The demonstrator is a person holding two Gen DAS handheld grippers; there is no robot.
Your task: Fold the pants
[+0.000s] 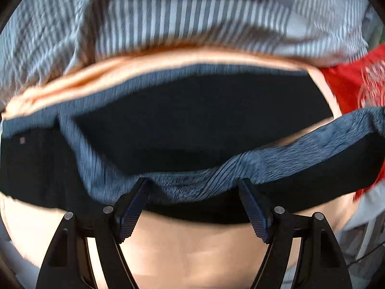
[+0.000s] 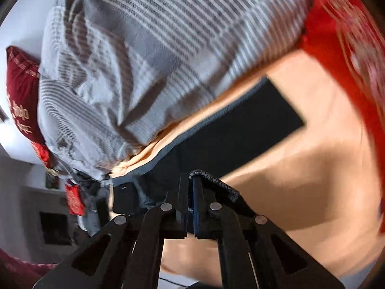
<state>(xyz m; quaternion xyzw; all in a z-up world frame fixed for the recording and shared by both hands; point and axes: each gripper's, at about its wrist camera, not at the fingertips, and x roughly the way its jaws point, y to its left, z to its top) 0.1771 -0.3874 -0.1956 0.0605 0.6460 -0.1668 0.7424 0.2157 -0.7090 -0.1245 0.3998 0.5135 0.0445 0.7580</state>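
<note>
Dark navy pants (image 1: 192,120) with a grey-blue ribbed waistband (image 1: 288,159) lie on a peach bed sheet (image 1: 192,245). My left gripper (image 1: 195,187) is open, its fingers standing either side of a bunched stretch of the waistband. In the right wrist view my right gripper (image 2: 191,180) is shut on an edge of the waistband (image 2: 216,183), which folds over the right finger. The flat dark body of the pants (image 2: 240,130) stretches away beyond it.
A rumpled grey-and-white striped duvet (image 1: 192,19) lies just behind the pants, also in the right wrist view (image 2: 144,48). Red printed fabric (image 1: 349,84) lies to the right, also in the right wrist view (image 2: 349,48). A dark red pillow (image 2: 21,91) is at far left.
</note>
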